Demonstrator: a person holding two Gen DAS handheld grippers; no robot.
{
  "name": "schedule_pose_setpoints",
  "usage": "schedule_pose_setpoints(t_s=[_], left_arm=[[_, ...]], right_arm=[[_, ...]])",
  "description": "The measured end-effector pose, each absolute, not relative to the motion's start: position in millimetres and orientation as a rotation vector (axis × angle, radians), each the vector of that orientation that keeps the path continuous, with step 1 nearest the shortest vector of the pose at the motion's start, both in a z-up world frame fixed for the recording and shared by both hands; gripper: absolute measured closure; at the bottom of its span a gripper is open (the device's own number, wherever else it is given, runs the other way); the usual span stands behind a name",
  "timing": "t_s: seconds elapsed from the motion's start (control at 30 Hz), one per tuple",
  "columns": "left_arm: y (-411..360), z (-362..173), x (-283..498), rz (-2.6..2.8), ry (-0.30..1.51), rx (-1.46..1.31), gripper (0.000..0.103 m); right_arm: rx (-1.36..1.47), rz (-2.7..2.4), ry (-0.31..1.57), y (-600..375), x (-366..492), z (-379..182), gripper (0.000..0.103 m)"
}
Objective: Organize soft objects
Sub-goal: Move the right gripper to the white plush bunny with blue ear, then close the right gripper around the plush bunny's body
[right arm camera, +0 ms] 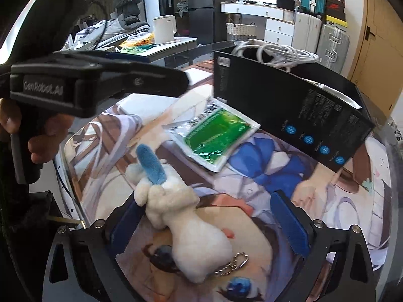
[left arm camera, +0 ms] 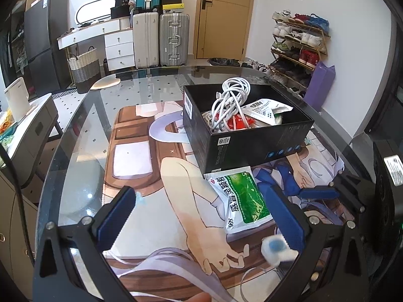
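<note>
While plush toy [right arm camera: 181, 216] lies on worktop [left arm camera: 83, 115] between wide-open jaws of right gripper [right arm camera: 209, 224], holding nothing. Left gripper [left arm camera: 201, 216] jaws wide too, empty, near green packet [left arm camera: 239, 196] beside black box [left arm camera: 241, 125]. Step: grabbing toy. Next: squeeze softly, lift, drop into box.

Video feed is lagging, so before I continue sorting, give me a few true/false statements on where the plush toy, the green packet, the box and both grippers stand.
1. The plush toy lies on the mat between the right gripper's open fingers. True.
2. The green packet is inside the black box. False: it lies on the mat outside, at the box's near corner.
3. A white cable is in the box. True.
4. The left gripper is shut on the packet. False: it is open and holds nothing.
5. The box is closed with a lid. False: it is open-topped.
</note>
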State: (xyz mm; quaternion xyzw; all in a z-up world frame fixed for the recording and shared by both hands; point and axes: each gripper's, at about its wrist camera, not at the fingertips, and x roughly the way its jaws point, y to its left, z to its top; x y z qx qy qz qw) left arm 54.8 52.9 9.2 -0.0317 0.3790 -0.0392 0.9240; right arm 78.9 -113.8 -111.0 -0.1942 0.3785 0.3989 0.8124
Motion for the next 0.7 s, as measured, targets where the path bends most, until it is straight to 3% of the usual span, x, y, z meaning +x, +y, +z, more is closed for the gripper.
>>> schedule_pose_setpoints(t_s=[0.6, 0.67, 0.7], left_arm=[[52, -1, 60, -0.088, 0.806, -0.061, 0.0], [51, -2, 60, -0.09, 0.809, -0.058, 0.0], [50, -2, 60, -0.09, 0.81, -0.057, 0.0]], right_arm=[[-0.379, 0.771, 0.841, -140, 104, -104, 0.003], [-0.386, 0.779, 0.833, -140, 100, -106, 0.005], [-0.385, 0.786, 0.829, -140, 99, -105, 0.012]])
